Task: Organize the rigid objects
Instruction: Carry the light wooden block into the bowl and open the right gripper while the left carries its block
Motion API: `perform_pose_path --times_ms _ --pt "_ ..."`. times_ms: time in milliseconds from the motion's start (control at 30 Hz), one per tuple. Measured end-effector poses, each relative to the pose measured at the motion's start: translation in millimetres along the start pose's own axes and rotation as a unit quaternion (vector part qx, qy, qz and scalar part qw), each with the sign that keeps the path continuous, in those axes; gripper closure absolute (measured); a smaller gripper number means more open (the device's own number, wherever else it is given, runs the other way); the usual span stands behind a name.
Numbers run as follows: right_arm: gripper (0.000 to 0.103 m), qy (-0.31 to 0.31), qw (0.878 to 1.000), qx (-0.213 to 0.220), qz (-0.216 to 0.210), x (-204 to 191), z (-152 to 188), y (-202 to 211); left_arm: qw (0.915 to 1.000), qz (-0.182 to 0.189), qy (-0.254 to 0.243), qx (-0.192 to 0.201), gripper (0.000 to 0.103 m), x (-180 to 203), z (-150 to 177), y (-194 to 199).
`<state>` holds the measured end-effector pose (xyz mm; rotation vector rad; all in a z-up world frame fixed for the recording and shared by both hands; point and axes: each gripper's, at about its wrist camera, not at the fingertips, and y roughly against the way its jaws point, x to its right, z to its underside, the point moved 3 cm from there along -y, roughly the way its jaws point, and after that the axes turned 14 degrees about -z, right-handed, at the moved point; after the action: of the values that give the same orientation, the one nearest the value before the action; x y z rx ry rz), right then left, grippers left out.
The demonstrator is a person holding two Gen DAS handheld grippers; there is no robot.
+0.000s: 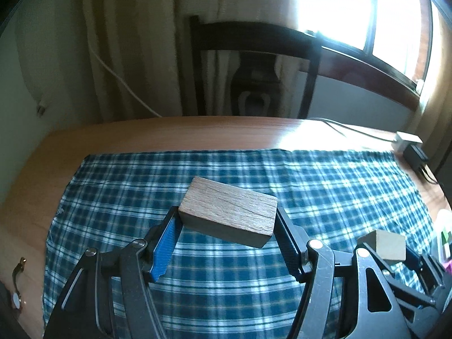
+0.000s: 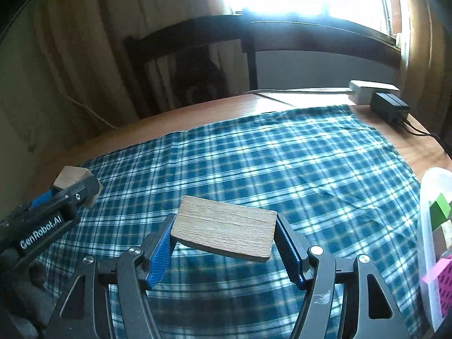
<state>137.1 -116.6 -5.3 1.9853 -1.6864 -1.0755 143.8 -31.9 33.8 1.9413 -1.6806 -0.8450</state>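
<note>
My left gripper (image 1: 227, 220) is shut on a thick brown wooden block (image 1: 228, 210) and holds it above the blue plaid cloth (image 1: 141, 175). My right gripper (image 2: 224, 230) is shut on a thinner, lighter wooden block (image 2: 224, 230), also held above the cloth (image 2: 282, 155). In the left wrist view the right gripper and its block (image 1: 388, 244) show at the lower right. In the right wrist view the left gripper (image 2: 70, 195) and its block (image 2: 73, 176) show at the left.
A clear plastic container (image 2: 432, 226) with green and pink pieces stands at the right edge. A white power strip (image 2: 370, 91) and black adapter (image 2: 389, 108) lie at the table's far right corner. A dark chair (image 1: 254, 65) stands behind the wooden table (image 1: 169, 132).
</note>
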Motion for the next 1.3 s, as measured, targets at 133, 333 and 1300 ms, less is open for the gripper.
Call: perform_pose_path --times_ms 133,333,1300 --pt "0.033 -0.005 1.000 0.005 0.004 23 -3 12 0.9998 0.005 -0.016 0.005 0.037 13 3 7" --pt "0.033 -0.016 1.000 0.014 0.011 61 -4 39 0.9993 0.013 -0.033 0.012 0.037 27 6 17" --pt "0.033 -0.070 0.991 0.100 0.055 212 10 180 0.9911 0.046 -0.118 0.040 0.037 96 36 54"
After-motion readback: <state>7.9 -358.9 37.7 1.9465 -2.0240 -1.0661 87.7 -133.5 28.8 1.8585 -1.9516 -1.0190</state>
